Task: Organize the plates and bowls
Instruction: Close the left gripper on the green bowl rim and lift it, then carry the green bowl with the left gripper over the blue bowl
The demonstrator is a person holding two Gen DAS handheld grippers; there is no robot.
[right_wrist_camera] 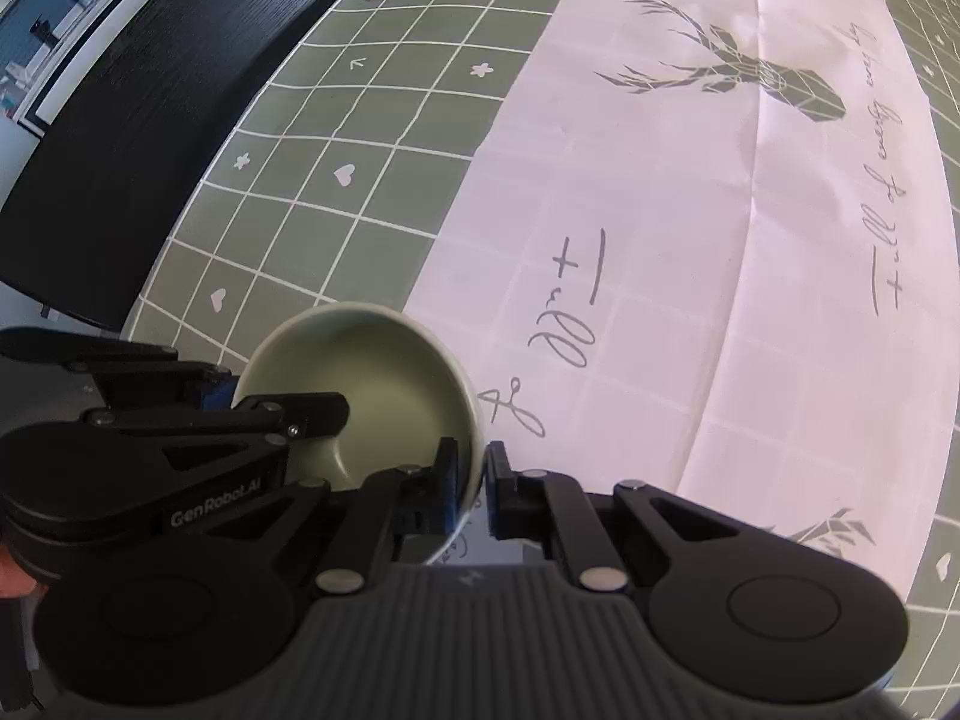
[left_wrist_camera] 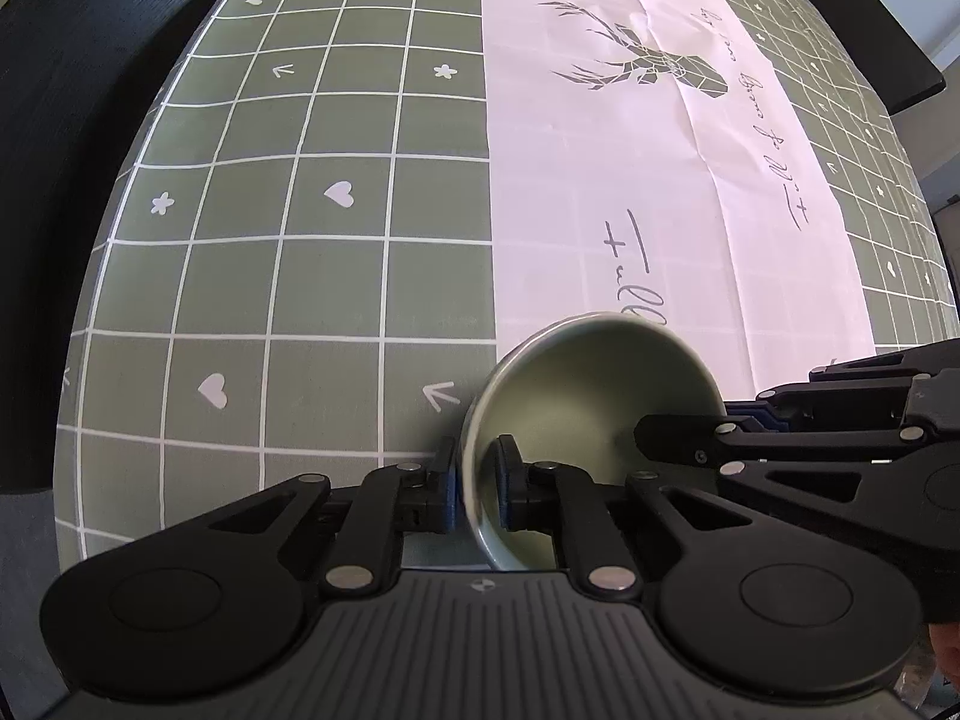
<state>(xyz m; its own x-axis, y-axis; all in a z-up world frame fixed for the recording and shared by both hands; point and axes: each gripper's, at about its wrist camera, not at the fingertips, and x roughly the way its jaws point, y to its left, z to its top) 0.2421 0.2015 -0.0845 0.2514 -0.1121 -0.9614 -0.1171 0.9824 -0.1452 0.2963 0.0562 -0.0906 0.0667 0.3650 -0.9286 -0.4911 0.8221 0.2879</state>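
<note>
Sage-green ceramic, the bowl (left_wrist_camera: 591,420) hangs tilted above the table (left_wrist_camera: 288,252), clear of the white runner (left_wrist_camera: 630,180). We pinch its rim from opposite sides, left gripper (left_wrist_camera: 474,483) and right gripper (right_wrist_camera: 471,483) both clenched on the wall, so it cannot swing or slip.

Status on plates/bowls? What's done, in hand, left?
Done: nothing sorted is visible; no stack or other dishes appear on the green grid tablecloth or white runner.
In hand: one green bowl, its rim pinched on opposite sides by the left gripper and right gripper.
Left: setting this bowl down; remaining dishes are out of view.
</note>
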